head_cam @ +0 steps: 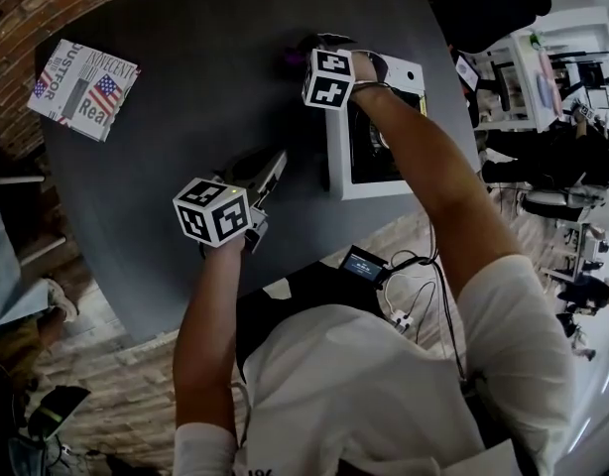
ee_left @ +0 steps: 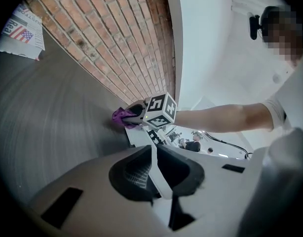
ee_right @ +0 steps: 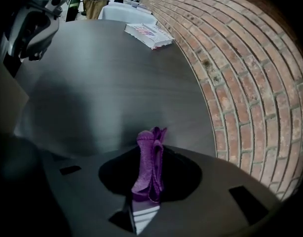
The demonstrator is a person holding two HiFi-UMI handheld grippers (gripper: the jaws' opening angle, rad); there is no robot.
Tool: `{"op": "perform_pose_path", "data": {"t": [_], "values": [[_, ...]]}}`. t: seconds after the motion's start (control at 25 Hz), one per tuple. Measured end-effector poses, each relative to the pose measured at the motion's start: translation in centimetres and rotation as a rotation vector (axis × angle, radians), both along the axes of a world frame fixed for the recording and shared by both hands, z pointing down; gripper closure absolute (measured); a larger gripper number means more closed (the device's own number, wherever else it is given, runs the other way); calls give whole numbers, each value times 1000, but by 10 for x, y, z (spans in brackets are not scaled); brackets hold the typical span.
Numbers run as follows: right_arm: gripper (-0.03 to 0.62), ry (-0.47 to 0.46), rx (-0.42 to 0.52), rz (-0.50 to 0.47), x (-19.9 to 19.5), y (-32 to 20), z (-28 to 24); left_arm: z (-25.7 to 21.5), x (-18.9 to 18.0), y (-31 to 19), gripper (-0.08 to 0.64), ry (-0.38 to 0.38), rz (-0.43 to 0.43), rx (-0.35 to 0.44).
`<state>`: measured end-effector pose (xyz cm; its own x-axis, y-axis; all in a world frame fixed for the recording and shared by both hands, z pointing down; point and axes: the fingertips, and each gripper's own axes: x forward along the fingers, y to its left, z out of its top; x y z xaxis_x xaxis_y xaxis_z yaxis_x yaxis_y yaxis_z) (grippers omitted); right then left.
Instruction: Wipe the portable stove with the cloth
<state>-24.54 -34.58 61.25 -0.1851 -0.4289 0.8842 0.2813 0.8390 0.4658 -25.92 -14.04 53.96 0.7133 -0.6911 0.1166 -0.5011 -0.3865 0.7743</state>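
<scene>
The white portable stove (head_cam: pixel 336 157) sits at the right edge of the dark round table (head_cam: pixel 185 97). My right gripper (head_cam: pixel 314 50) is just past the stove's far left corner, shut on a folded purple cloth (ee_right: pixel 150 164) that sticks out from between its jaws, low over the table. In the left gripper view the cloth (ee_left: pixel 121 116) shows at the right gripper (ee_left: pixel 132 113), next to the stove's white edge (ee_left: pixel 140 138). My left gripper (head_cam: pixel 273 170) hovers over the table left of the stove, jaws together with nothing in them (ee_left: pixel 154 174).
A printed paper packet (head_cam: pixel 83 87) lies at the table's far left, by the brick wall (ee_right: pixel 250 83). A small device with cables (head_cam: pixel 364 264) rests at the person's lap near the table's front edge. White furniture (head_cam: pixel 528 77) stands beyond the stove at right.
</scene>
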Motion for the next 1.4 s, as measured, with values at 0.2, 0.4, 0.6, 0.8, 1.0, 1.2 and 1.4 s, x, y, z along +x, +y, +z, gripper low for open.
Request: {"op": "perform_pose_path", "data": {"t": [0.2, 0.4, 0.6, 0.8, 1.0, 1.2, 1.4], "values": [[494, 25, -21, -24, 8, 19, 4, -8, 12, -1, 518, 15, 21, 19], [494, 53, -16, -52, 13, 33, 4, -11, 18, 3, 518, 28, 34, 33], [494, 106, -6, -85, 19, 49, 2, -14, 24, 10, 518, 40, 42, 43], [494, 143, -3, -94, 25, 63, 1, -16, 28, 18, 518, 49, 49, 49], [494, 171, -17, -83, 30, 74, -2, -19, 28, 24, 518, 57, 51, 56], [494, 196, -42, -79, 32, 85, -2, -24, 26, 25, 518, 67, 55, 70], [494, 215, -50, -82, 34, 94, -5, -28, 28, 27, 518, 81, 57, 79]]}}
